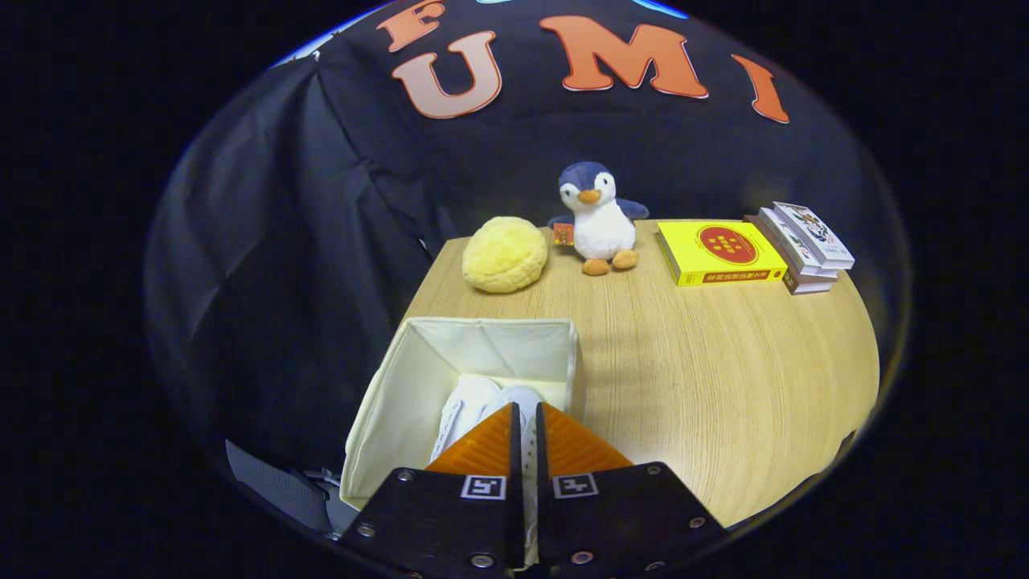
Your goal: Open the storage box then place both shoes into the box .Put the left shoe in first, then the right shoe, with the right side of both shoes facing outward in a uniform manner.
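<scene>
Fingers [524,418] drawn close together above the open storage box [418,378], with a thin strip of white shoe [526,450] showing in the narrow gap between them; cannot tell whether clamped on that shoe or merely closed over it. Inside the box, two white shoes lying side by side, the other shoe [462,410] just left of the fingers, toes pointing toward the far wall of the box. Box standing with no lid over it at the near left corner of the worktop [707,386].

Judging by that, opening step done and both shoes already in; most likely the tail of the second placement, the right shoe being set down or just let go. Next move calls for parting the fingers fully if any grip remains, then lifting straight up and back, clear of the soft box wall, without dragging the shoe askew. Worth checking which side of each shoe faces outward; not readable from here.

Beyond the box, a yellow round cushion [504,253], a plush penguin [596,219], a yellow book [719,251] and a stack of books [804,241] along the far edge.
</scene>
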The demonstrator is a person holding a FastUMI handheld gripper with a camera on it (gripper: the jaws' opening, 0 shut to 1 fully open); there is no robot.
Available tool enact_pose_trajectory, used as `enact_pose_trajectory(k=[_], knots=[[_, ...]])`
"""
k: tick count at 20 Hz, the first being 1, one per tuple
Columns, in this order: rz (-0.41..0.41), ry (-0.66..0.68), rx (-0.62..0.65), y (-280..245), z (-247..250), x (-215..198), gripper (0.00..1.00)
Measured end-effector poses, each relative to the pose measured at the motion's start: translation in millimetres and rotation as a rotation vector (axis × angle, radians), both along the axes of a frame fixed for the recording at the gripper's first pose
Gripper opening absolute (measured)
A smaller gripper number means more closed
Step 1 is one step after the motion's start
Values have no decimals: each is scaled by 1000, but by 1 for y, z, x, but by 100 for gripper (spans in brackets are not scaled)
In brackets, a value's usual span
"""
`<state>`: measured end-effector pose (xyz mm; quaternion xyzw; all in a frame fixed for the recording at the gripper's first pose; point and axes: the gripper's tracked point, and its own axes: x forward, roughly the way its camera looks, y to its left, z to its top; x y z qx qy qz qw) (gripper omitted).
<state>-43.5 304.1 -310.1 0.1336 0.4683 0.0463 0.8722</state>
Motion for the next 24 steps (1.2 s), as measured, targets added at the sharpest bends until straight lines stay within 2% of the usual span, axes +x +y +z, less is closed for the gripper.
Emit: enact_pose_trajectory(k=[4, 6, 7, 8, 9, 11, 15, 19, 24], knots=[[-25, -132, -26, -49, 32, 11, 18], [-34, -198, -54, -80, 48, 14, 29], [-40, -228, -69, -96, 56, 15, 39], [-46, -258, -81, -111, 63, 16, 43], [-54, -288, -92, -127, 71, 16, 53], [-72, -353, -109, -159, 87, 17, 65], [-101, -459, -150, -221, 118, 15, 84], [-149, -568, -185, -279, 150, 15, 95], [-203, -664, -207, -330, 178, 15, 97]])
